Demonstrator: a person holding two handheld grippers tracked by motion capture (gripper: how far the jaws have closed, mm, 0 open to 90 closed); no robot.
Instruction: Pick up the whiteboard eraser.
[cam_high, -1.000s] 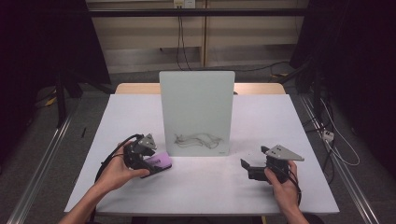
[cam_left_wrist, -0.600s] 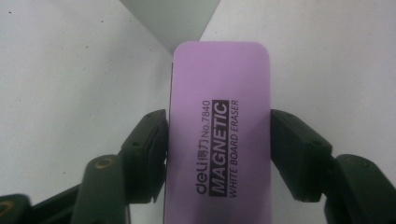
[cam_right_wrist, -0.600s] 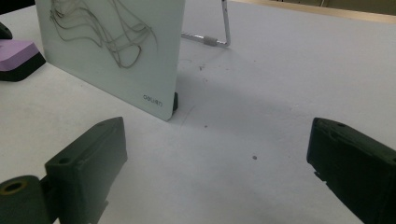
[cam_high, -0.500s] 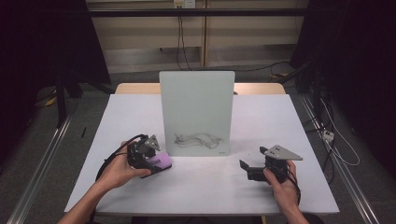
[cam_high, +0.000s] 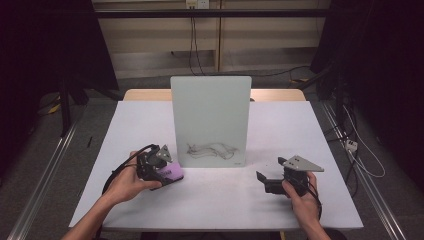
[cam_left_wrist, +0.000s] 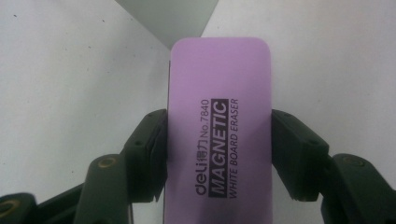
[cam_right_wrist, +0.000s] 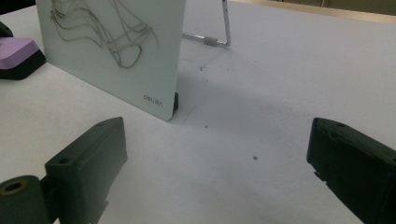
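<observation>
A purple magnetic whiteboard eraser (cam_left_wrist: 219, 93) lies flat on the white table (cam_high: 300, 130), left of the board's foot. My left gripper (cam_left_wrist: 219, 121) is shut on it. Its jaws have just been closing, and both pads press the eraser's long sides. In the high view a hand holds that left gripper (cam_high: 167, 175) over the eraser (cam_high: 175, 172). An upright white board (cam_high: 210, 115) stands mid-table with a dark scribble (cam_high: 212, 150) low on its face. My right gripper (cam_high: 270, 169) rests open at the front right; in its own view the right gripper (cam_right_wrist: 219, 135) has only bare table between its jaws.
In the right gripper view, the board (cam_right_wrist: 112, 51) leans on a metal wire stand (cam_right_wrist: 224, 28) behind it. A black cable (cam_high: 120, 172) loops from the left gripper toward the table's front edge. Dark floor and cables surround the table.
The left gripper's jaws have drawn in onto the purple eraser. Neither hand has shifted, and the eraser lies where it was.
</observation>
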